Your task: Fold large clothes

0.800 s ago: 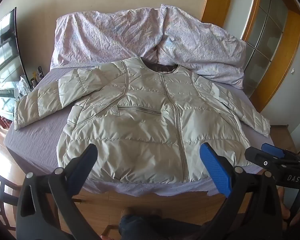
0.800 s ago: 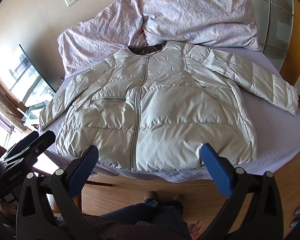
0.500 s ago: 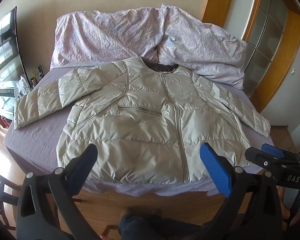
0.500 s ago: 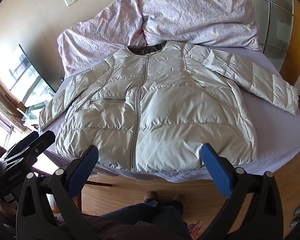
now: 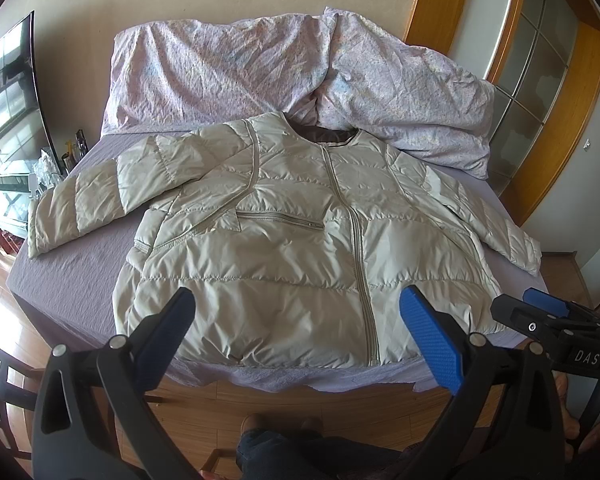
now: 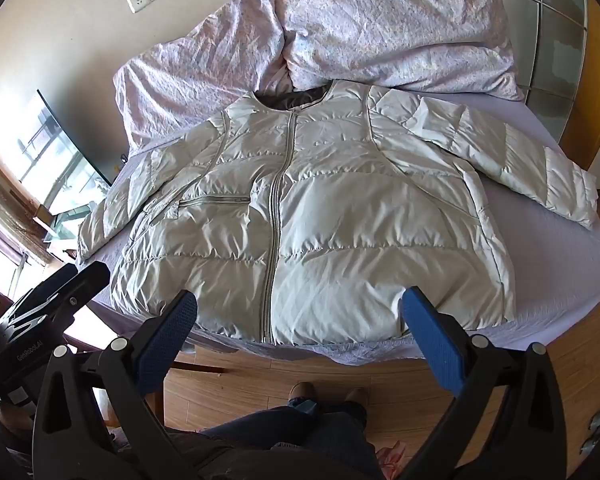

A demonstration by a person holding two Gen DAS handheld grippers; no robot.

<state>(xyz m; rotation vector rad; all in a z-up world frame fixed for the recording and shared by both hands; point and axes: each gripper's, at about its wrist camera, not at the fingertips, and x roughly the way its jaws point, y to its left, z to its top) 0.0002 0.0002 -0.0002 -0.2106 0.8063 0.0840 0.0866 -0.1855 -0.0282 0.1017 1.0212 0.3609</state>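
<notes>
Lying flat: one jacket (image 5: 284, 248), two claws (image 5: 300, 336) (image 6: 300, 332) spread wide.

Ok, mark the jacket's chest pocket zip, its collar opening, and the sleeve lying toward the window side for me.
chest pocket zip (image 5: 280, 219): left wrist view, middle of the zip line.
collar opening (image 5: 327, 134): left wrist view, dark lining inside the neckline.
sleeve (image 5: 96, 200): left wrist view, mid-forearm of the outstretched sleeve.
</notes>
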